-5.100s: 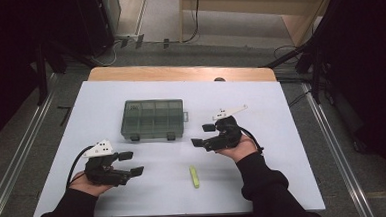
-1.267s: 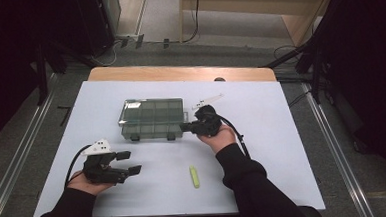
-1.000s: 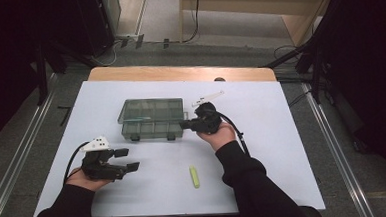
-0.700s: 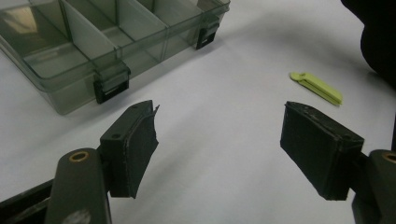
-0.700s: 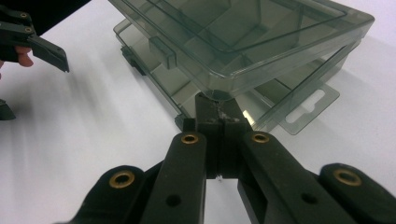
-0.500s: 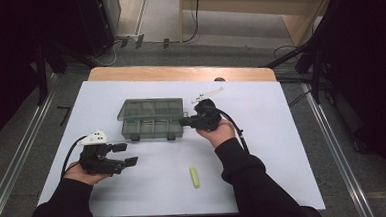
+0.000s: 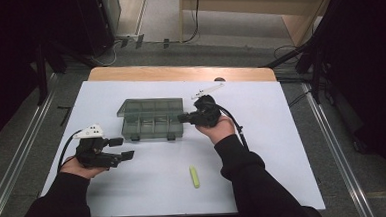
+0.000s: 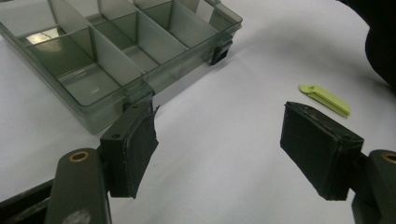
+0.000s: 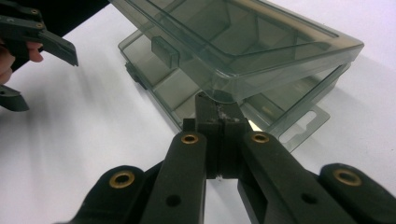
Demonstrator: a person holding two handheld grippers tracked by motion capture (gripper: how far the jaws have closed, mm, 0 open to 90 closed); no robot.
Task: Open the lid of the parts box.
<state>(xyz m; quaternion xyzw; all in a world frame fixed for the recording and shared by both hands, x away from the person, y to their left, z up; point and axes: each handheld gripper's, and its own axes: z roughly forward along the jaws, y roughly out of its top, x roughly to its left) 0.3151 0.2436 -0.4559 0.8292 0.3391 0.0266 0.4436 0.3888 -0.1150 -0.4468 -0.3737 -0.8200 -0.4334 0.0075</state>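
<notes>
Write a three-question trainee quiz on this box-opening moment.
1. True or false: the left gripper has its jaws shut.
2. What do the right gripper tips push under? A) the lid of the compartment box B) the green clip C) the table
3. Fill in: the lid stands partly ____ above the box's base.

Key: 1 false; 2 A; 3 raised.

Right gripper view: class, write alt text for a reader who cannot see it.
The shut right gripper props up the lid of a smoky clear compartment box on a white table. The left gripper shows at upper left.
</notes>
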